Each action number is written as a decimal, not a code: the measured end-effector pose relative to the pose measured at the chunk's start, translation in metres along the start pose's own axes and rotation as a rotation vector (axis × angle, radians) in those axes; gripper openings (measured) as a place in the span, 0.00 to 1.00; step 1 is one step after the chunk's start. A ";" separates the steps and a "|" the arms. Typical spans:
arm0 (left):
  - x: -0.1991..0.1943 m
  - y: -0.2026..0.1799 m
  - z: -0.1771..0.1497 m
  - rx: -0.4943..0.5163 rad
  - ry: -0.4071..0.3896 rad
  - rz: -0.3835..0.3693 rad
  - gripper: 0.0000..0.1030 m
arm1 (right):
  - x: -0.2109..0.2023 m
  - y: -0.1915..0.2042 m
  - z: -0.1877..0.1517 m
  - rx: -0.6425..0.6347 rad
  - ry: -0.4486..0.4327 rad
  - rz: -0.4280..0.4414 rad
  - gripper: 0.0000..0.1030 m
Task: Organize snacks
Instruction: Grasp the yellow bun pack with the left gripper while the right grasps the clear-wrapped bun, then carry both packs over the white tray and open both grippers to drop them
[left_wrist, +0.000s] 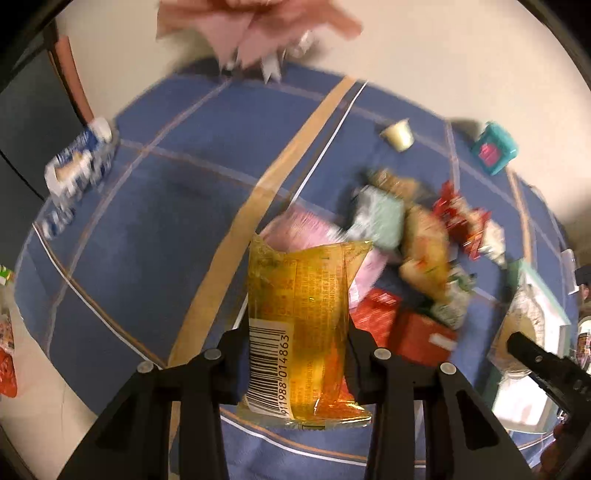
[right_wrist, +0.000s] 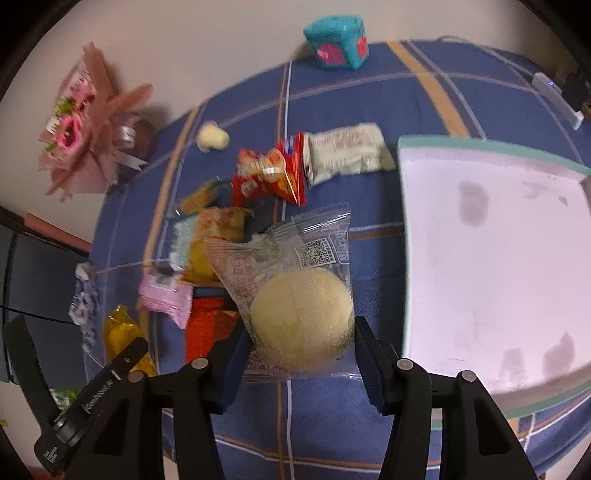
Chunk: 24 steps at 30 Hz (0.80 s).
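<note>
Blue plaid tablecloth (right_wrist: 332, 417), cream wall (right_wrist: 207, 44), left hand-held gripper (left_wrist: 295, 354) clamping yellow packet (left_wrist: 303, 306), right hand-held gripper (right_wrist: 301, 350) clamping bun packet (right_wrist: 295, 295)

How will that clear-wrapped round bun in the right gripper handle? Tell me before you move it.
The bun looks soft and light, so the right gripper could squash it. Its clear wrapper seems thin and crinkly, probably floppy and slippery.

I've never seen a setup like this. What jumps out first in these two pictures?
Each gripper clamps a snack: the left gripper holds a yellow packet with a barcode, and the right gripper holds a clear-wrapped round bun. Behind them a jumbled snack pile lies on the blue checked tablecloth, left of a white tray.
</note>
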<state>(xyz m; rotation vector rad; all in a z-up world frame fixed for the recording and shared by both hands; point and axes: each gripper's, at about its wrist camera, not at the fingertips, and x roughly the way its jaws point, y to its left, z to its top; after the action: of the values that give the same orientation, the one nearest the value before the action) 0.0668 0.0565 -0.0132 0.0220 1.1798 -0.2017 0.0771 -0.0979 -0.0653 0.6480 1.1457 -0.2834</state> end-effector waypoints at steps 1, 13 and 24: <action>-0.002 -0.011 0.004 0.009 -0.016 -0.001 0.41 | -0.006 -0.002 0.001 0.001 -0.011 -0.006 0.55; -0.011 -0.180 -0.021 0.316 0.011 -0.135 0.41 | -0.062 -0.120 0.021 0.238 -0.127 -0.289 0.55; 0.013 -0.303 -0.054 0.534 0.041 -0.208 0.41 | -0.075 -0.216 0.032 0.398 -0.133 -0.372 0.55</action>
<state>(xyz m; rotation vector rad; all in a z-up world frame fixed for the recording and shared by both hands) -0.0285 -0.2359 -0.0193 0.3740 1.1398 -0.6986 -0.0425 -0.2951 -0.0599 0.7473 1.0854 -0.8756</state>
